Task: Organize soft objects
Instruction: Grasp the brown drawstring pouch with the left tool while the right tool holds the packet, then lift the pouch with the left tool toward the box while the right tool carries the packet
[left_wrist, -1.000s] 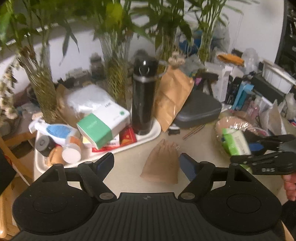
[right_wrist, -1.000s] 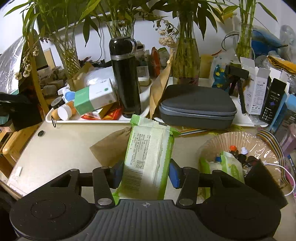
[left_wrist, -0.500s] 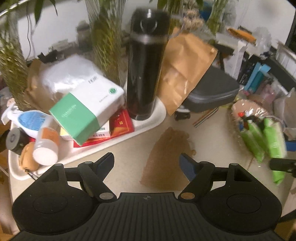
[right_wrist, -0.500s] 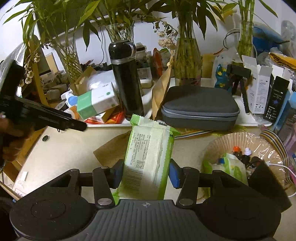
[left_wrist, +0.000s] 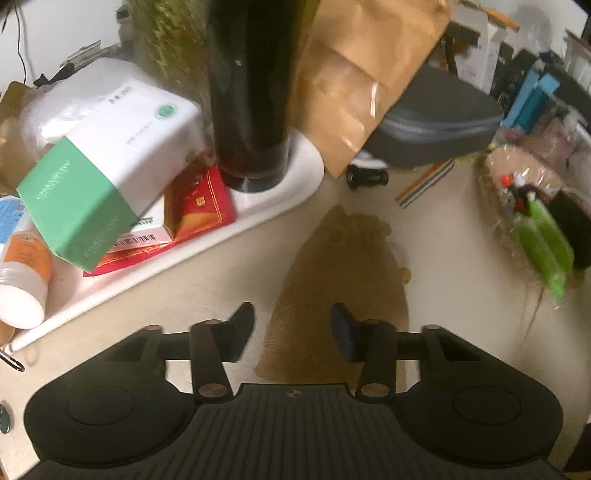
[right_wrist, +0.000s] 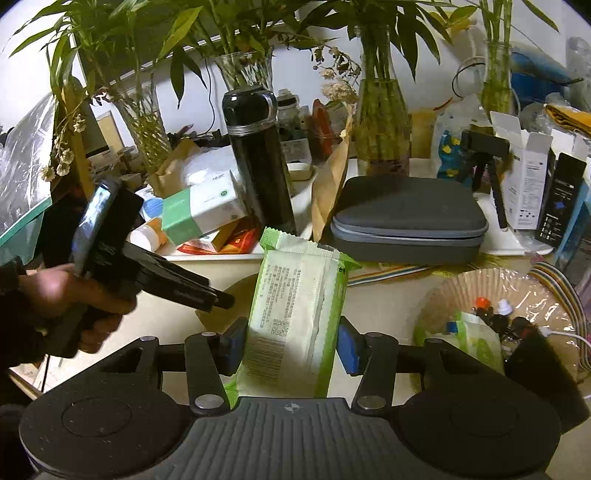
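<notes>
A white tray (left_wrist: 280, 206) on the bench (left_wrist: 192, 295) holds a tall black flask (left_wrist: 251, 110), a green-and-white carton (left_wrist: 107, 158) and flat red packets (left_wrist: 199, 203), while a crinkled basket (right_wrist: 476, 284) holds green wipe packs and small bottles. The right gripper (right_wrist: 291, 343) has its jaws pinching a soft green-edged wipes pack (right_wrist: 295, 306) upright above the bench. The left gripper (left_wrist: 293, 332), jaws just narrowed yet apart, straddles a coarse brown burlap pouch (left_wrist: 332, 295) lying flat, contact unclear.

White wall (right_wrist: 33, 66), cluttered beige tabletop (left_wrist: 207, 295), dim indoor light
</notes>
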